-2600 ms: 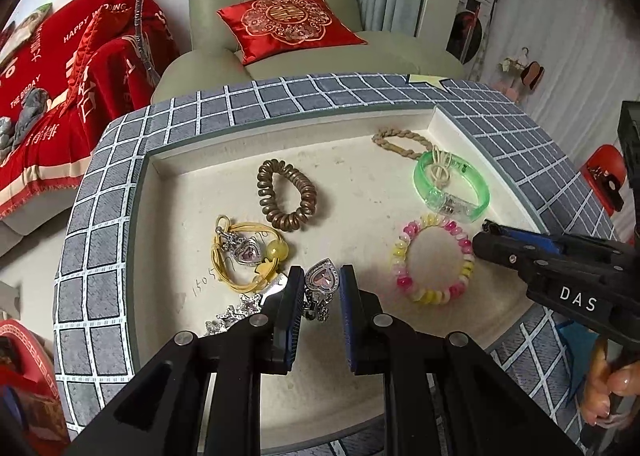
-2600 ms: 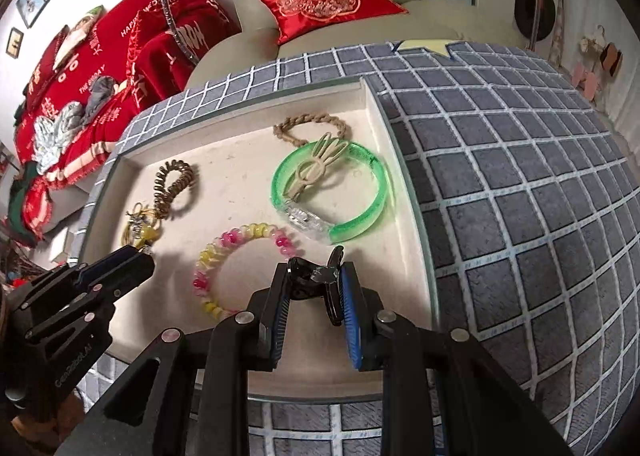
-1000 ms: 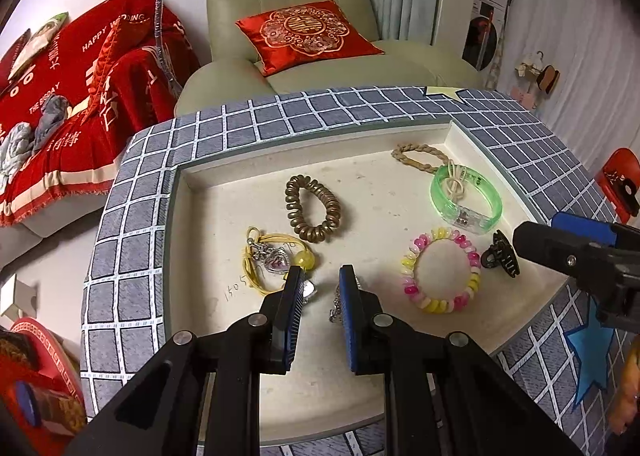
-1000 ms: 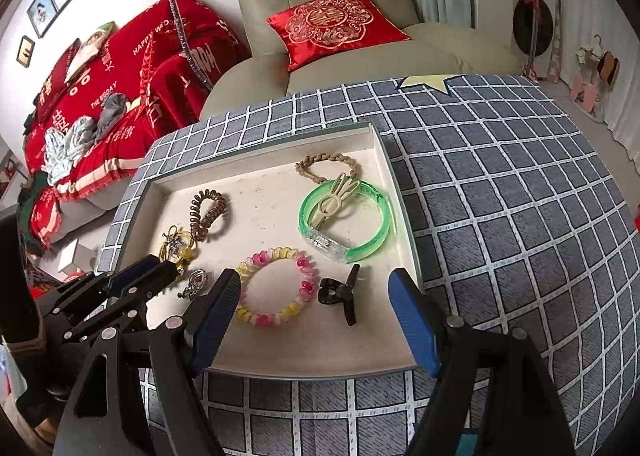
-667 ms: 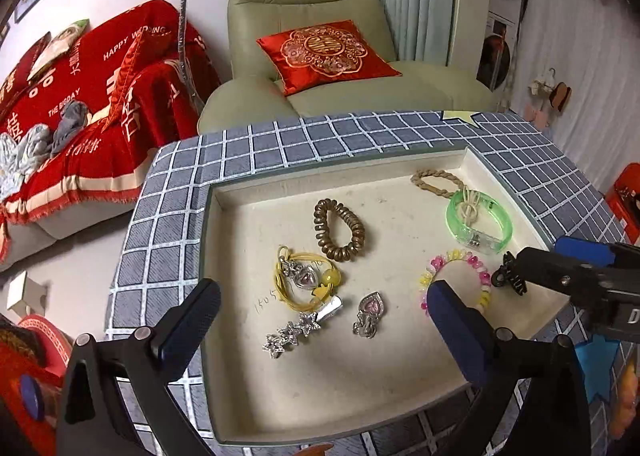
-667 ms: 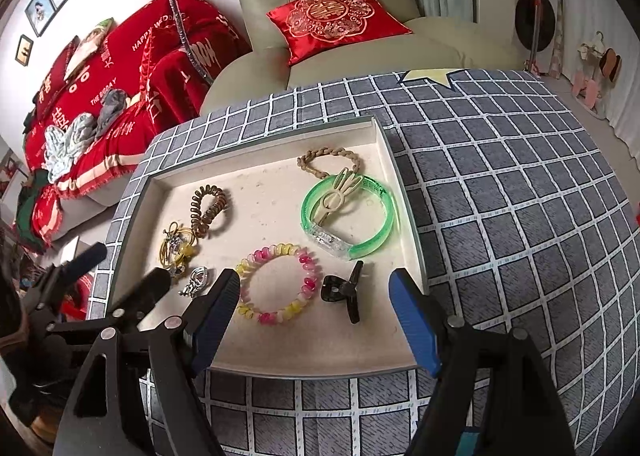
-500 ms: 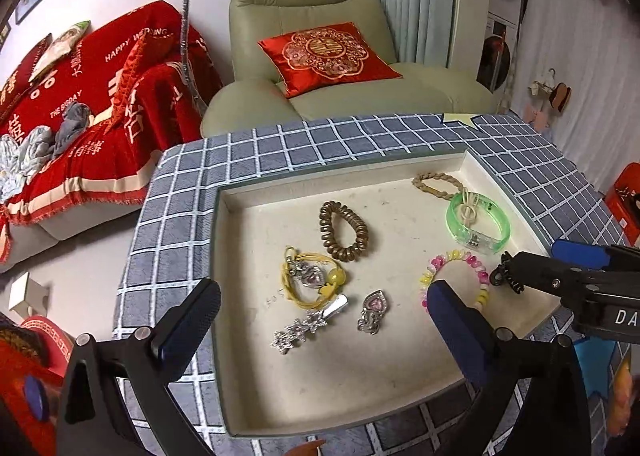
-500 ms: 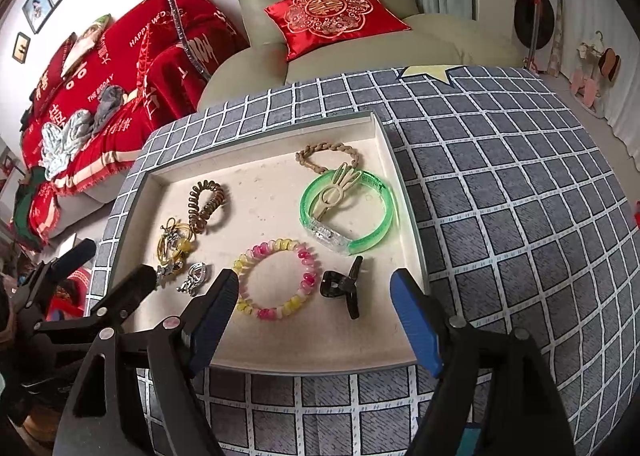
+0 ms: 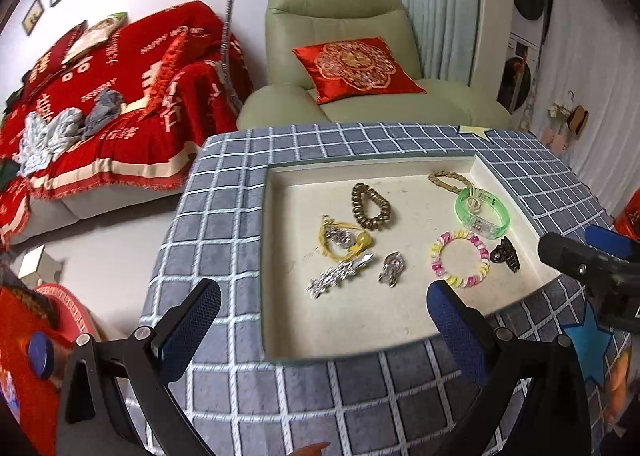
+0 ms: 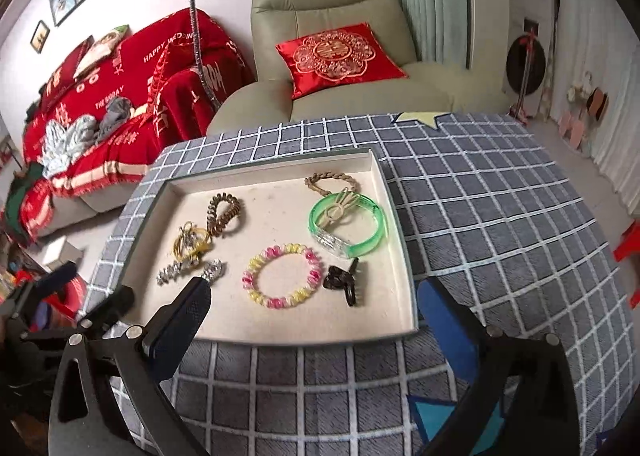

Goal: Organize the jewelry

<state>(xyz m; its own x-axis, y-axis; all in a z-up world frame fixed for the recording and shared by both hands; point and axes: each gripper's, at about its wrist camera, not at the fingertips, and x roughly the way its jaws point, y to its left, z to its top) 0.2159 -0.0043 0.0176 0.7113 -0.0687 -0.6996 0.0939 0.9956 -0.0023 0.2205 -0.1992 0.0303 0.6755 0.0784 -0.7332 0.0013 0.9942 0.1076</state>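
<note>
A shallow cream tray (image 10: 404,256) sits on the bench (image 10: 500,224), which is covered in a grey cloth with a white grid, and all the jewelry lies inside it. Taking the tray as landmark: at its far right corner lies a braided tan bracelet (image 10: 331,181), and just nearer than that a clear green bangle (image 10: 347,225) with a pale hair clip (image 10: 340,208) resting on its far rim. Near the middle of the tray lies a pink-and-yellow beaded bracelet (image 10: 282,275), and just right of it a black claw clip (image 10: 345,282). Toward the tray's far left lies a bronze coil hair tie (image 10: 224,214), with a yellow cord bracelet (image 10: 191,243) bearing silver charms beside it; nearer the tray's front left lie a silver star barrette (image 9: 340,273) and a small silver heart pendant (image 9: 392,267). The left gripper (image 9: 320,316) hangs over the tray's near left edge, and its fingers, having just spread, stand wide with nothing between them. The right gripper (image 10: 316,316) hangs over the tray's near edge, its fingers having just opened further to full width, clear of every piece.
</note>
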